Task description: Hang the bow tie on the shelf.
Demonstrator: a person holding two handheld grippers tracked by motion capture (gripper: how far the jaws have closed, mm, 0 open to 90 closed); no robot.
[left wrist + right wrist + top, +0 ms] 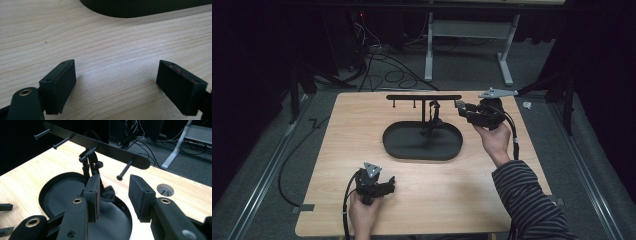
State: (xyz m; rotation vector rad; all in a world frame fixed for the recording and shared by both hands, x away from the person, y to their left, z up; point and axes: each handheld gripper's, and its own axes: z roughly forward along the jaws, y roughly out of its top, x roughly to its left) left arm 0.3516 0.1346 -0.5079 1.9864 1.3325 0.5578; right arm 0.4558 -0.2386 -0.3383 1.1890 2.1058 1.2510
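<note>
A black stand rises from an oval tray (402,146) at the table's middle back, and its crossbar (423,97) carries several pegs. From one peg hangs a dark strap-like item (433,117), reaching down to the tray. My right gripper (460,107) is held open just off the crossbar's right end, nothing between its jaws. In the right gripper view the hanging item (91,163) is just beyond the left jaw, with the crossbar (112,148) and a bare peg (125,170) ahead of my right gripper (113,192). My left gripper (388,185) rests open low over the table's front left; in its own view my left gripper (116,75) is empty.
The tray's rim (140,11) lies a short way ahead of the left jaws. A round cable hole (165,190) sits in the tabletop near the right gripper. Behind the table are white desk legs (428,50) and loose cables (382,65) on the floor.
</note>
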